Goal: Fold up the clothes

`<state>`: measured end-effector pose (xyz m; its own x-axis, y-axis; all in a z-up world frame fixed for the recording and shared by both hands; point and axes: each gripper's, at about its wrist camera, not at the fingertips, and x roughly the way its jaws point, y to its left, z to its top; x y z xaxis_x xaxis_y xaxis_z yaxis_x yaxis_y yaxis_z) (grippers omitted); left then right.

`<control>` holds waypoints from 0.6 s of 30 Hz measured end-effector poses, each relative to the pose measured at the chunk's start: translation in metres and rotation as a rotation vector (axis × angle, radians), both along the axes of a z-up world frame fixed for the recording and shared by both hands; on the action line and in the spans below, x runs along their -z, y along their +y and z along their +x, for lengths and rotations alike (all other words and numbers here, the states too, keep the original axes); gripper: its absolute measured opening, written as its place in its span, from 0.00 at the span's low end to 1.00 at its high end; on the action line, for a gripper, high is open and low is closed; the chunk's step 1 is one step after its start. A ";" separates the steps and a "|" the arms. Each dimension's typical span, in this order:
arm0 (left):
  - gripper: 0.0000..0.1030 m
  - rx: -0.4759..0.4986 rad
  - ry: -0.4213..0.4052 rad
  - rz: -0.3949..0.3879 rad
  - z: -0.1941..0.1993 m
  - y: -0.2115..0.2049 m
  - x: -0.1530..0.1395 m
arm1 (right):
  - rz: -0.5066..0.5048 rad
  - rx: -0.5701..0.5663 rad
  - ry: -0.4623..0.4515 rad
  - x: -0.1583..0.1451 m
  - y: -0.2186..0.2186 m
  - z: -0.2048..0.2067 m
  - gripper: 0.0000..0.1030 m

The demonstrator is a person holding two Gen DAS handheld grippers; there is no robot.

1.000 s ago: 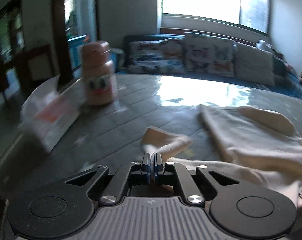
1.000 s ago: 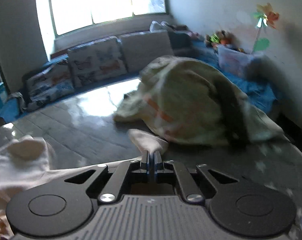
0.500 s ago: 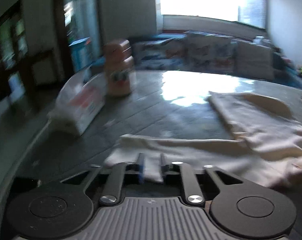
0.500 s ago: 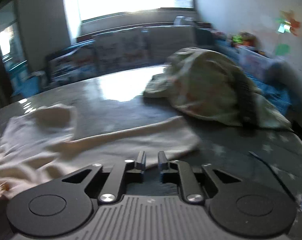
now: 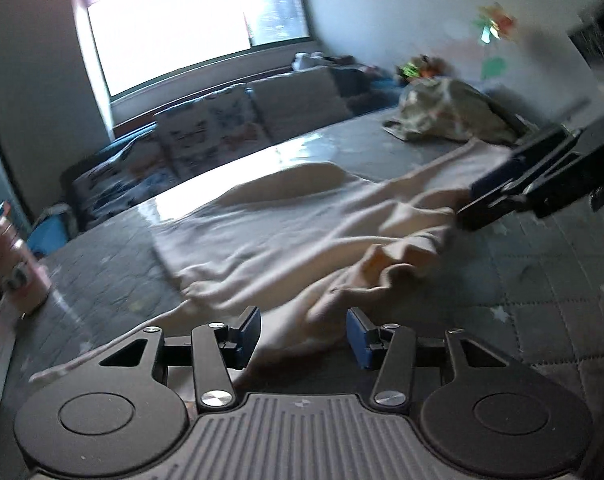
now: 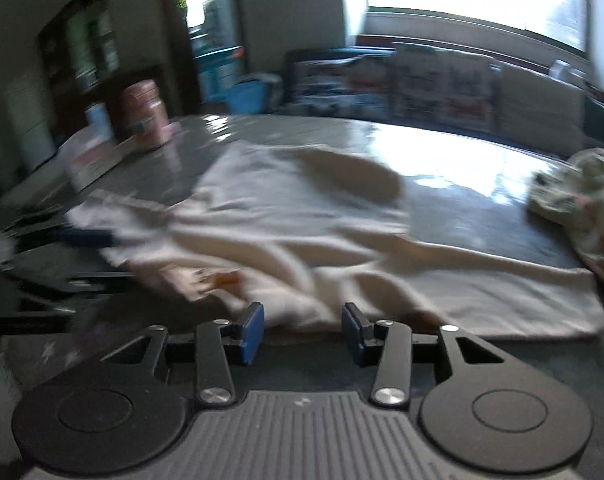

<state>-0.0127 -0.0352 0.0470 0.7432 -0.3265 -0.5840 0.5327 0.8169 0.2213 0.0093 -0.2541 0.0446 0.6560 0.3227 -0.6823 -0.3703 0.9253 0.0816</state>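
Note:
A cream garment (image 5: 286, 224) lies crumpled across the grey quilted table (image 5: 542, 280). My left gripper (image 5: 304, 334) is at its near edge. Its jaws are opening, and a fold of cloth lies loose between the blue pads (image 5: 251, 330), which do not press on it. My right gripper (image 5: 478, 200) reaches in from the right over the garment's other side. In the right wrist view the same garment (image 6: 302, 216) spreads ahead of my right gripper (image 6: 302, 332). Those jaws are also opening, with the cloth's hem just in front. The left gripper (image 6: 86, 236) is a blur at the left.
A heap of patterned clothes (image 5: 442, 116) sits on the table's far right (image 6: 582, 196). A pink bottle (image 6: 142, 120) and a white box (image 6: 90, 156) stand at the far left corner. A sofa with cushions (image 5: 206, 136) runs under the window.
Both grippers were shut on ends of the cream cloth and have let go. Their jaws now stand apart, and both views have swung inward toward the garment's middle.

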 end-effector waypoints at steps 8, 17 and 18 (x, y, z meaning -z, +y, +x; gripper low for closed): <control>0.26 0.098 -0.006 0.053 0.006 -0.024 0.017 | -0.095 -0.112 -0.014 0.015 0.034 -0.007 0.49; 0.05 0.058 0.011 -0.076 0.011 -0.007 -0.007 | -0.093 -0.101 -0.041 0.018 0.039 -0.001 0.49; 0.05 0.062 0.014 -0.107 0.009 -0.002 -0.014 | -0.095 -0.105 -0.046 0.017 0.040 -0.003 0.49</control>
